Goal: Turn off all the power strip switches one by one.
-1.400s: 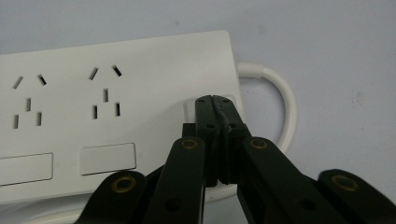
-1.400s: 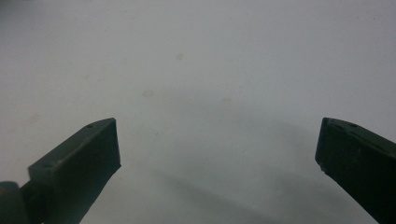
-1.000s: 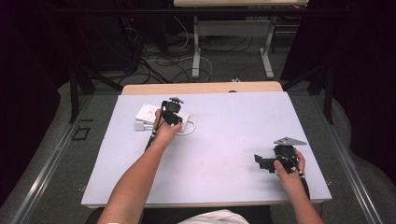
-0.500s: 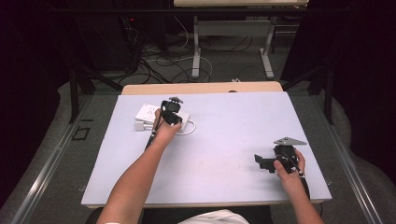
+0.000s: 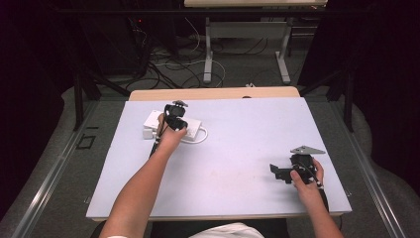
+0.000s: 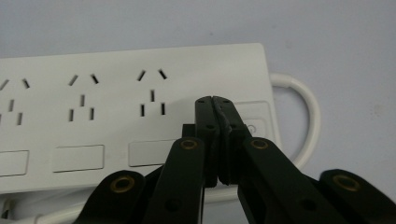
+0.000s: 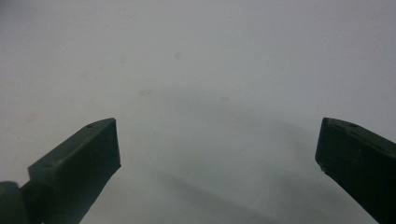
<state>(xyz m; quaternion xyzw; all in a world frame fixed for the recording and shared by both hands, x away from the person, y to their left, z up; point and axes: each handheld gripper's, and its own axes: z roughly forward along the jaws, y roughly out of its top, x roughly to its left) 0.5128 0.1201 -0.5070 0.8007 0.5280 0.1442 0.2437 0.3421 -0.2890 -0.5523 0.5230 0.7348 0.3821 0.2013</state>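
Observation:
A white power strip [image 5: 151, 125] [image 6: 116, 116] lies at the back left of the table, its white cable [image 5: 199, 139] [image 6: 306, 116] looping off one end. My left gripper [image 5: 174, 119] [image 6: 214, 100] is shut with nothing between its jaws. Its joined tips sit over the strip's end, right beside the power button [image 6: 254, 126]. Whether the tips touch the strip I cannot tell. My right gripper [image 5: 278, 172] [image 7: 217, 144] stands open near the table's front right, jaws wide apart over bare tabletop.
The light blue-grey table top [image 5: 247, 139] stretches between the two hands. A wooden strip [image 5: 213, 93] runs along its far edge. Beyond it are desk legs and floor cables [image 5: 198, 64]. Metal rails [image 5: 44, 198] flank the table.

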